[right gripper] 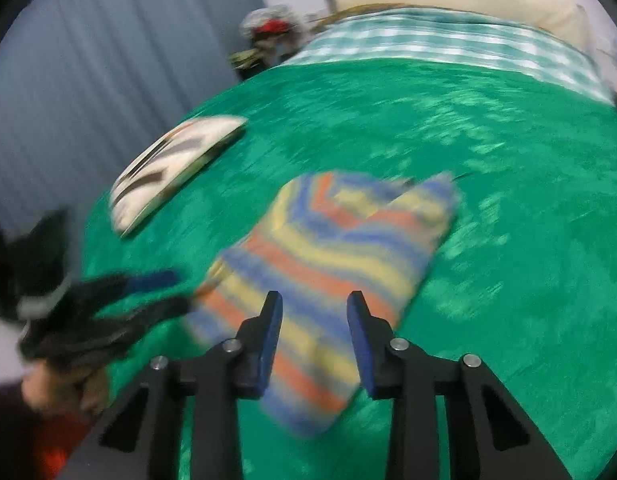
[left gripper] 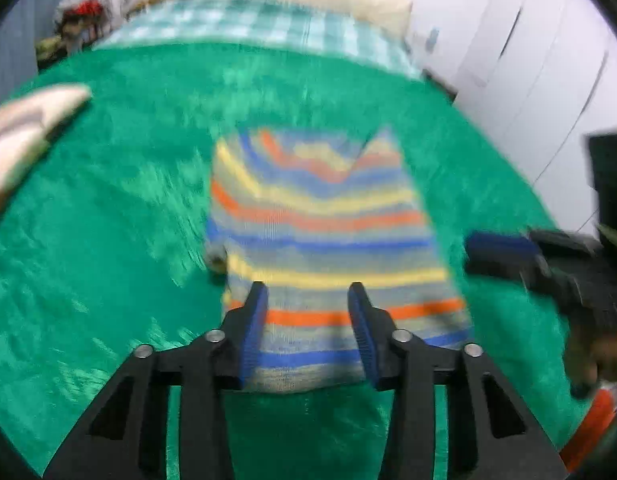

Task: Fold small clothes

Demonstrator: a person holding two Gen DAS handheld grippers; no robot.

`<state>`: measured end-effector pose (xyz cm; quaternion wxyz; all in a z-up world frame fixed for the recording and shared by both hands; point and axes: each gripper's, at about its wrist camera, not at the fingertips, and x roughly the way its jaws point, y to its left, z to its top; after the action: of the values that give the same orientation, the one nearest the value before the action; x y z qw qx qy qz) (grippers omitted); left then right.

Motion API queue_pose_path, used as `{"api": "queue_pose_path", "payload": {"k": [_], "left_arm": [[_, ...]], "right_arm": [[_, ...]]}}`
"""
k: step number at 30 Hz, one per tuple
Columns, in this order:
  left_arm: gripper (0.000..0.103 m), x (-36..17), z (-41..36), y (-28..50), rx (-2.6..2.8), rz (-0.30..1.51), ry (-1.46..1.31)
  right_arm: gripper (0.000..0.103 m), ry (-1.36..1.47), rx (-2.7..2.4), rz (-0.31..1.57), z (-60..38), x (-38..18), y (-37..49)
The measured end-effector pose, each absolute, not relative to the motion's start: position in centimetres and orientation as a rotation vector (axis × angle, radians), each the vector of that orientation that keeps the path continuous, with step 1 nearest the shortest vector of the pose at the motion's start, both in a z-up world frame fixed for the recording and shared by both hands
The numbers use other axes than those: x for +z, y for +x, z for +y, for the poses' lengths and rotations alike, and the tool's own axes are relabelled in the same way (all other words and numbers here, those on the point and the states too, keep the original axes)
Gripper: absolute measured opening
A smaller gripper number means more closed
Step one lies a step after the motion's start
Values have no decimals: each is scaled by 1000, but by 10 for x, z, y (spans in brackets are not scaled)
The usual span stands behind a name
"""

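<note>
Left gripper [left gripper: 308, 292]: blue-padded jaws apart, poised over the near end of the striped knit garment [left gripper: 324, 240], gripping nothing. Right gripper [right gripper: 314, 300]: jaws likewise apart and empty above the same garment, which lies folded flat on the green plush blanket [left gripper: 120, 208]. A folded cream garment with dark markings [right gripper: 172, 164] lies well apart, toward the blanket's edge. Beyond: checked sheet [right gripper: 448, 44].

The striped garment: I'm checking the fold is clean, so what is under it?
The striped garment lies flat on the green blanket. A small dark bit peeks from its left edge; anything else beneath is covered.
</note>
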<state>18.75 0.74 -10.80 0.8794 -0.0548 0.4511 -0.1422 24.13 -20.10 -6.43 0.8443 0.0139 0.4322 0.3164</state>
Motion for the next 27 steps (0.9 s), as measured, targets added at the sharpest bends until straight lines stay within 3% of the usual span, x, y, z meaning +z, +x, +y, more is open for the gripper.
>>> {"api": "queue_pose_path", "payload": {"k": [3,5,6,7,8,9,11,13,14,21,27], "left_arm": [[33,-144,9,192,-277,1043,-68],[34,-139,10,182,-294,1025,-21],[36,-134,9,176,-295,1027,4],[49,-129,9,171,-289,1030,12],[68,-124,10,168,-265,1033,22],[76,-120,13,167,-240,1034,26],[81,-110,22,167,-203,1017,19],[88,-101,31,165,-171,1007,11],[91,-97,32,163,-149,1000,13],[91,-89,36,191,-96,969,55],[91,-77,25,240,-87,939,49]], "right_arm": [[34,-42,645,990,-184,-116,221],[35,-105,597,1055,-179,-153,210],[34,-93,594,997,-185,-154,200],[34,-79,589,974,-188,-152,195],[34,-54,583,987,-193,-151,193],[34,-36,581,992,-196,-150,191],[42,-37,565,999,-202,-145,187],[66,-27,526,1013,-210,-142,182],[69,-6,518,1005,-212,-138,182],[72,76,428,921,-239,-122,157],[71,55,461,815,-225,-74,225]]}}
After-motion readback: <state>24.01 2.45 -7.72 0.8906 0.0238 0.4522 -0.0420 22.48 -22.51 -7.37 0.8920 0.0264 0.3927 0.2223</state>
